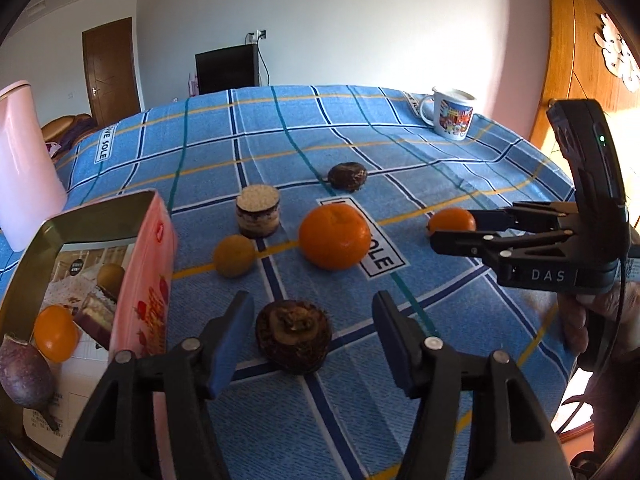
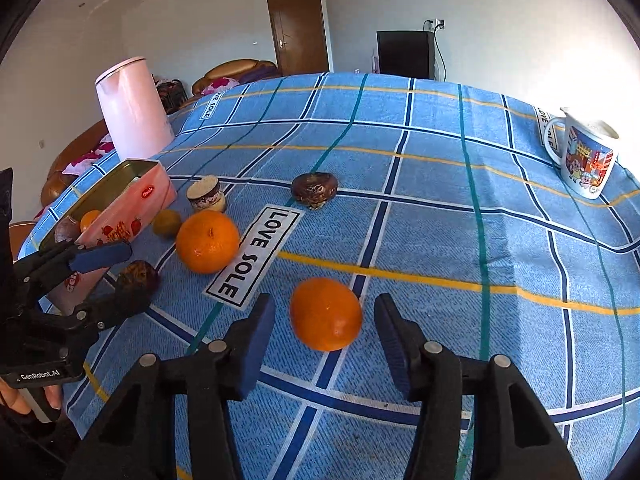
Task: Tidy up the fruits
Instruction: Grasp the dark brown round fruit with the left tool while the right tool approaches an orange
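Note:
My left gripper point(image 1: 314, 340) is open, its jaws on either side of a dark wrinkled brown fruit point(image 1: 294, 336) on the blue checked cloth. My right gripper point(image 2: 325, 334) is open around a small orange point(image 2: 326, 314); it also shows in the left wrist view point(image 1: 452, 221). A bigger orange point(image 1: 335, 237) lies mid-table, with a yellow-brown round fruit point(image 1: 234, 256) left of it. A pink tin box point(image 1: 146, 264) at the left holds a small orange point(image 1: 55, 333) and a purple passion fruit point(image 1: 25, 372). The left gripper shows in the right wrist view point(image 2: 108, 276).
A layered cake cup point(image 1: 258, 216) and a chocolate pastry point(image 1: 347, 176) stand behind the fruits. A printed mug point(image 1: 452, 114) sits at the far right, a pink kettle point(image 1: 24, 168) at the far left. The table edge curves on the right.

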A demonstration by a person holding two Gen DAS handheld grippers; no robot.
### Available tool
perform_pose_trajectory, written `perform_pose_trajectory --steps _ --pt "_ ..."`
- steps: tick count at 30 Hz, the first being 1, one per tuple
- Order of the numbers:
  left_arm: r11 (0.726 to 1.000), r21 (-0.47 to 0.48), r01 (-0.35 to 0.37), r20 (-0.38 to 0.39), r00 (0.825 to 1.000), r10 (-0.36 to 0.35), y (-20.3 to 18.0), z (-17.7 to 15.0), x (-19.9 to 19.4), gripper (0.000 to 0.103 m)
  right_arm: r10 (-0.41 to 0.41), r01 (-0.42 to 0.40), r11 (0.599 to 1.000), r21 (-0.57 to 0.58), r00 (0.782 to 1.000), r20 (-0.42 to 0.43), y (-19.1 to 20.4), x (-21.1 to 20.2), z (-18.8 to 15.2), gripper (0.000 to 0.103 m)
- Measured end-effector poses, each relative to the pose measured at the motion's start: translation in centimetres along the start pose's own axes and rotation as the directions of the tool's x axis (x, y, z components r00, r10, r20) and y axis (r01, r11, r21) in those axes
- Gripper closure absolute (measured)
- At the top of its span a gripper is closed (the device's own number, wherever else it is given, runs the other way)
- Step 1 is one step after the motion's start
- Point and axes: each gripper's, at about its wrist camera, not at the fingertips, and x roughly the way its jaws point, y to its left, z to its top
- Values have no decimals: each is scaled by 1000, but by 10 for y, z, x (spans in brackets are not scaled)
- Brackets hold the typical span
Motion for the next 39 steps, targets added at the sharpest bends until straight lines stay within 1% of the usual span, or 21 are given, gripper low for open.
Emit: perform_pose_trajectory --steps 1,3,5,6,11,12,14,17,19,21,22,24,25,26,27,30,31,33,34,35,39 --pt "1000 -10 12 -10 1000 -12 2 0 1 41 8 -8 1000 1 1000 -11 -1 2 0 60" --pt "999 -43 26 -14 1000 -27 7 0 2 46 20 -20 1000 1 1000 -12 -1 2 -1 64" --pt "998 -60 35 -9 999 -35 10 -1 1 64 22 -22 1000 -1 1000 -8 0 1 -1 66" --pt "998 -59 39 -7 999 -39 9 -2 1 66 24 -24 1000 0 1000 -4 0 1 -2 66" --pt "998 -42 50 24 999 -49 5 -1 -4 66 55 -55 998 19 998 37 -4 -7 -3 67" --pt "997 -42 59 40 998 -57 5 -2 -6 68 64 -65 998 22 997 44 -4 -8 -4 67" --pt "997 -44 58 71 996 -55 6 -3 -11 76 70 -72 997 21 996 61 -3 -11 -6 67" --pt "998 -26 56 109 993 -53 4 -4 -17 76 68 -68 998 -9 992 103 2 -17 -8 69" --pt "998 -12 59 90 994 -58 2 -3 -14 76 66 -64 998 -26 990 121 4 -20 -10 69" --pt "999 -26 35 86 996 -33 4 -2 -13 75 66 -62 997 -34 990 124 5 -20 -10 70" --pt "999 -27 40 87 995 -37 4 -3 -13 73 66 -62 998 -32 990 122 5 -20 -9 70" --pt "999 -24 47 75 996 -45 4 -2 -12 61 70 -67 997 -28 990 125 4 -20 -9 70" --pt "999 -25 36 70 997 -34 3 -2 -12 44 71 -68 997 -27 989 126 3 -20 -9 70" --pt "999 -19 31 64 998 -29 2 -2 -11 32 71 -69 997 -26 989 126 3 -20 -9 70" --pt "999 -8 34 63 997 -33 1 -2 -12 31 72 -69 997 -27 989 127 3 -20 -9 70" --pt "1000 15 27 23 999 -28 -3 -3 -6 31 70 -67 997 -25 989 132 3 -21 -11 70" --pt "999 22 27 9 1000 -27 -5 -3 -4 33 70 -67 997 -26 989 131 3 -21 -11 70" --pt "999 22 27 -2 1000 -27 -5 -3 -2 43 70 -67 997 -27 989 131 3 -21 -11 70" --pt "999 23 34 -23 999 -33 -5 -4 1 59 70 -67 997 -26 989 132 3 -21 -11 70" --pt "999 22 38 -40 999 -37 -4 -4 4 62 69 -66 997 -27 989 132 3 -21 -11 70" --pt "999 22 46 -27 999 -45 -5 -5 2 63 65 -61 998 -29 989 136 4 -21 -11 69"
